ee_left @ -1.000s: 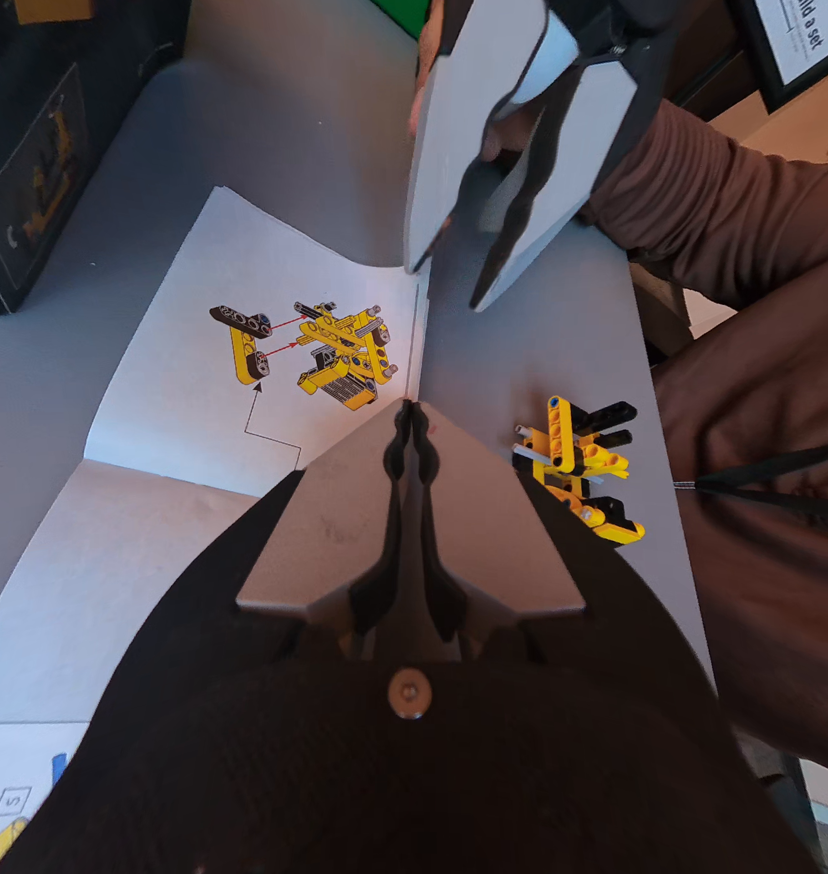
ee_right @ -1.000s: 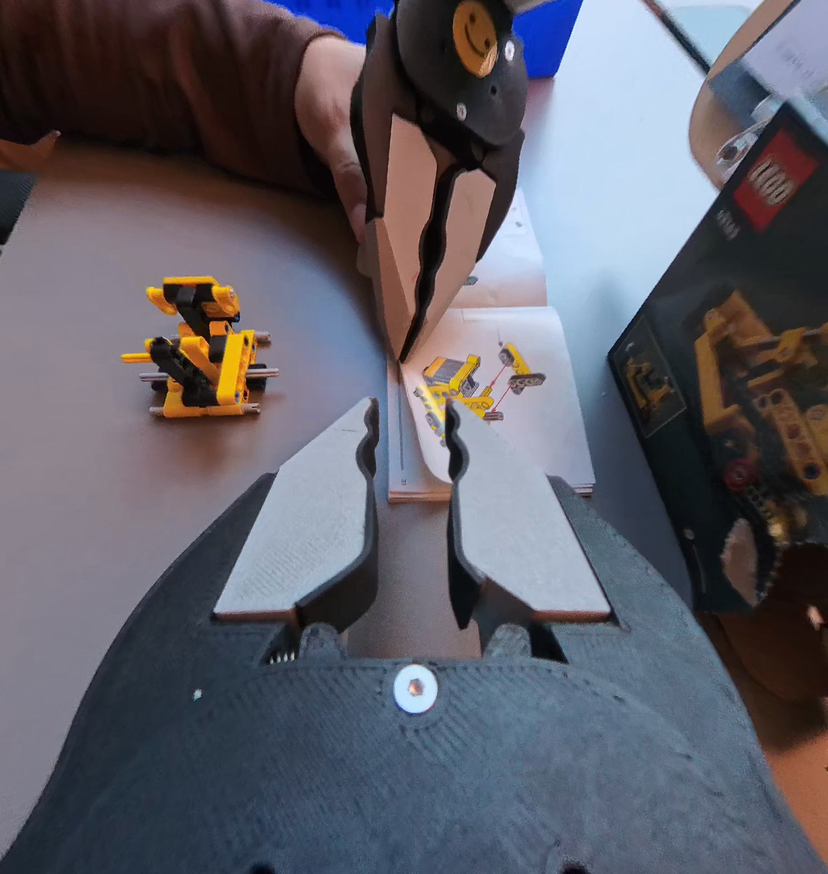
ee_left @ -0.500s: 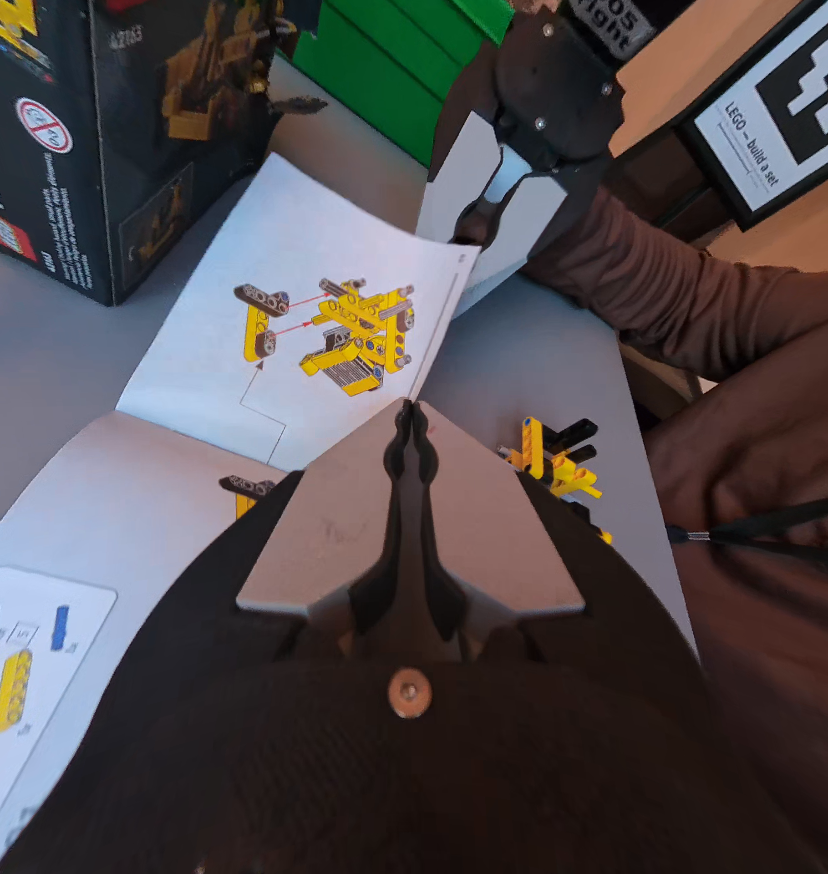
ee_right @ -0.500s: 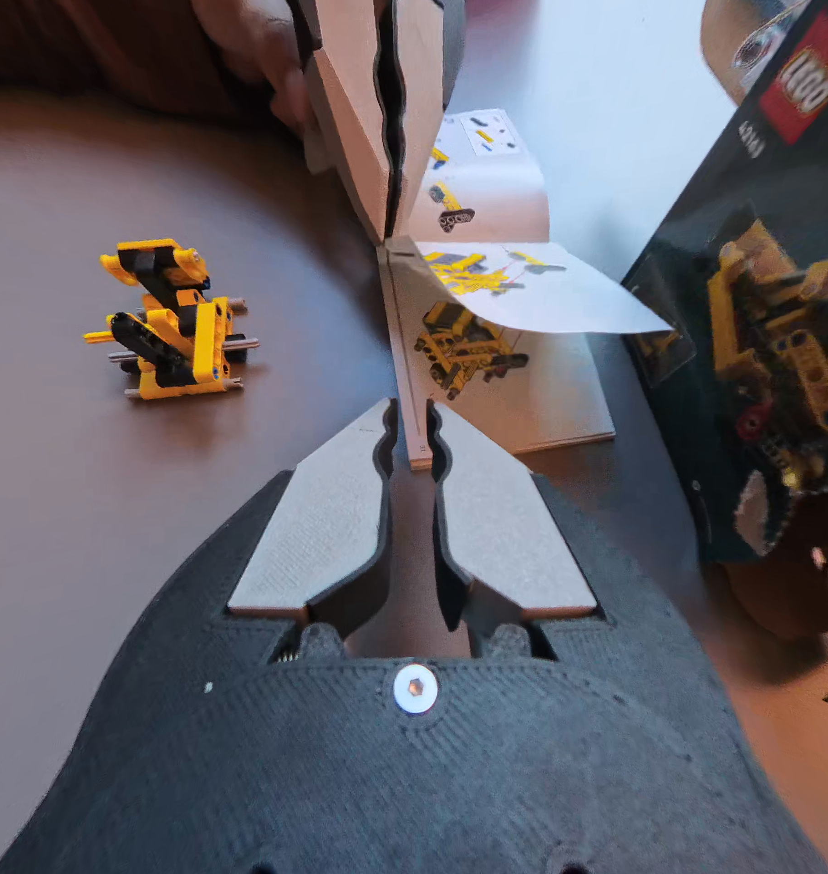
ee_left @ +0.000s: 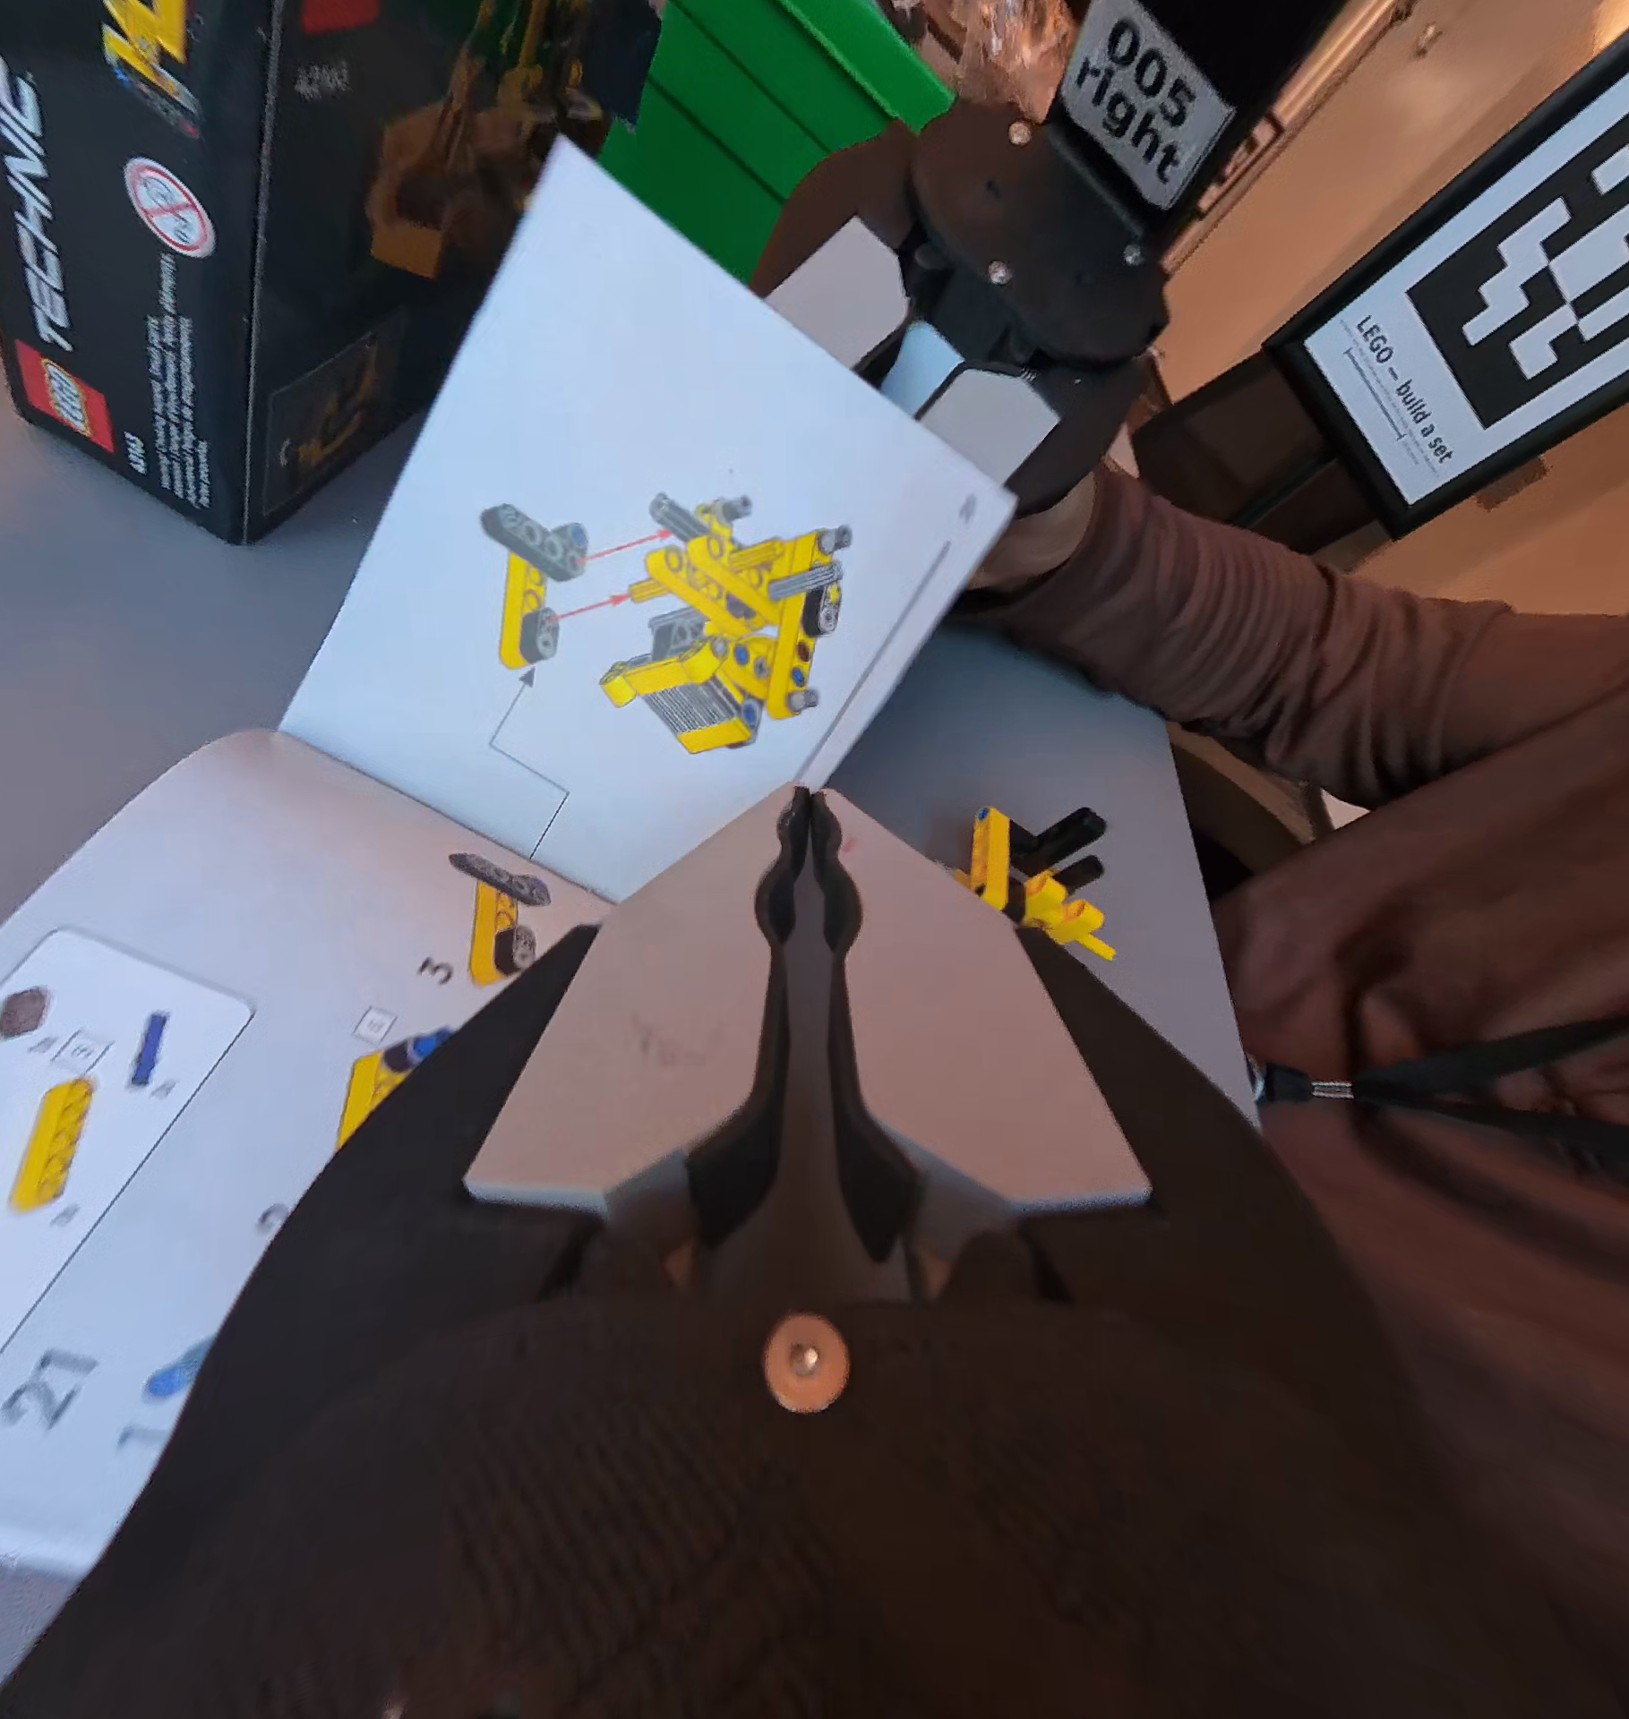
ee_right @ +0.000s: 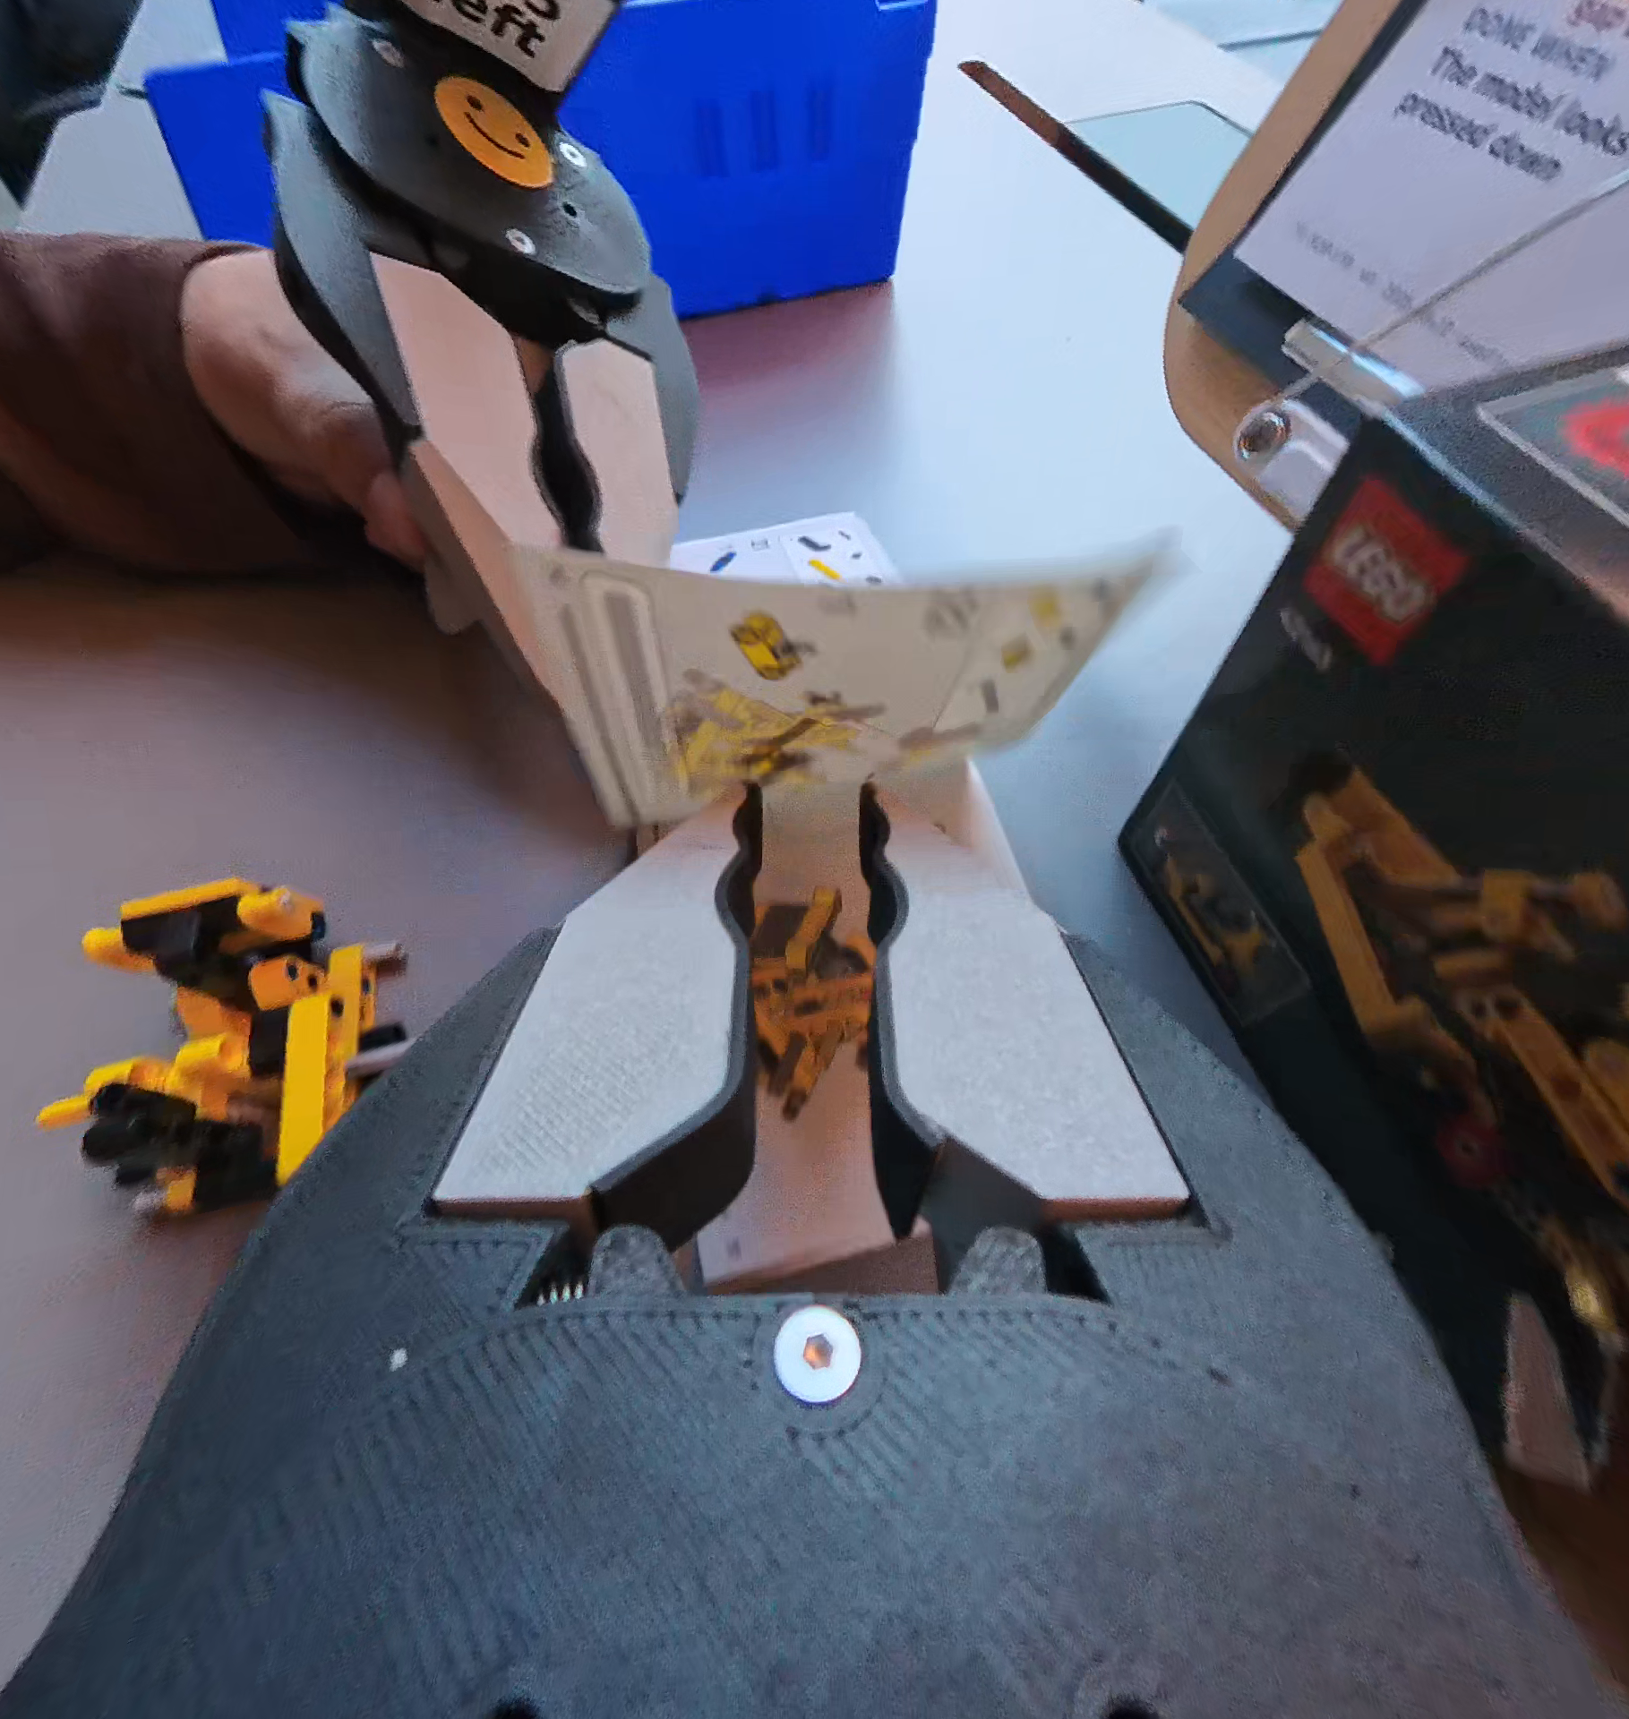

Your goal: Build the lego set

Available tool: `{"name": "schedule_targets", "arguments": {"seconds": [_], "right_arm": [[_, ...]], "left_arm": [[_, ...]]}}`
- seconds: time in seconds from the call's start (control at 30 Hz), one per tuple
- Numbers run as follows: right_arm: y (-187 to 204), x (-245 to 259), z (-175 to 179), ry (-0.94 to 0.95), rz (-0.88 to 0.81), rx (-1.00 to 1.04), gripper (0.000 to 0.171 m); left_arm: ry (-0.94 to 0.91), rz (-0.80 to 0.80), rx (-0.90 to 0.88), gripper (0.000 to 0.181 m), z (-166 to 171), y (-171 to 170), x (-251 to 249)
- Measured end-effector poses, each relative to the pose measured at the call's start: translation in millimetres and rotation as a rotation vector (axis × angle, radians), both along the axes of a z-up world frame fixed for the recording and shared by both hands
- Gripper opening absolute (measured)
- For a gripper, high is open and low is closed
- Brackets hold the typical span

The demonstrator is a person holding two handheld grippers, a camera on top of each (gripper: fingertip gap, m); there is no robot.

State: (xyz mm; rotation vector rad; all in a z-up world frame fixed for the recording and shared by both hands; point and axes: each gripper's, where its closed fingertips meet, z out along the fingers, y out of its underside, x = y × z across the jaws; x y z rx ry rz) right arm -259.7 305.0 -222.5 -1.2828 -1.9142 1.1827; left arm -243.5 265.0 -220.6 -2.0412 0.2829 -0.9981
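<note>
My left gripper (ee_left: pixel 806 802) is shut on the edge of a page (ee_left: pixel 652 558) of the instruction booklet and holds that page lifted and curled above the open booklet (ee_left: pixel 233 893). In the right wrist view the left gripper (ee_right: pixel 580 544) holds the raised page (ee_right: pixel 792 679) by its near corner. My right gripper (ee_right: pixel 806 800) is open and empty, low over the booklet (ee_right: pixel 810 1005), with its tips just under the raised page. The half-built yellow and black lego model (ee_right: pixel 233 1032) stands on the table left of the right gripper, and also shows in the left wrist view (ee_left: pixel 1034 884).
The black lego box (ee_right: pixel 1443 930) stands close on the right of the booklet and shows in the left wrist view (ee_left: pixel 187 233). A blue bin (ee_right: pixel 745 158) and a sign stand (ee_right: pixel 1443 186) are at the back. A green bin (ee_left: pixel 773 121) stands beyond the box. Some 5 cm of space lies between my two pairs of fingers.
My left gripper has lifted the page off the booklet and carried it up and over. My right gripper has moved forward over the booklet and its jaws have opened a little wider.
</note>
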Motion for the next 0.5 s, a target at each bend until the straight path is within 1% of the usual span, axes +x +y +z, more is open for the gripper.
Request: {"name": "schedule_targets", "arguments": {"seconds": [0.03,0.07,0.1,0.2,0.3,0.37,0.43,0.5], "right_arm": [[-2.5,-6.8,1.2,0.001,0.002,0.006,0.018],[-5.4,-14.0,1.8,0.002,0.007,0.015,0.018],[-9.3,-20.7,1.1,-0.003,0.019,0.024,0.018],[-22.5,-37.1,-13.6,-0.073,0.061,0.056,0.018],[-34.3,-42.6,-40.9,-0.190,0.094,0.119,0.020],[-36.7,-44.8,-50.0,-0.206,0.095,0.184,0.020],[-37.5,-45.7,-49.7,-0.204,0.095,0.226,0.020],[-37.0,-45.4,-49.2,-0.206,0.090,0.244,0.021]], "left_arm": [[-0.007,0.017,0.015,0.000,5.6,-3.4,-4.0],[-0.010,0.052,0.032,0.004,11.8,-5.5,-10.8],[-0.003,0.105,0.051,0.012,17.9,-6.8,-20.3],[0.053,0.257,0.160,0.018,41.2,-12.9,-49.5],[0.184,0.405,0.257,0.022,61.2,-18.6,-78.2],[0.279,0.485,0.299,0.022,71.9,-22.1,-93.0],[0.350,0.478,0.293,0.019,70.0,-24.5,-92.8],[0.421,0.453,0.167,0.017,44.9,-22.7,-91.4]]}}
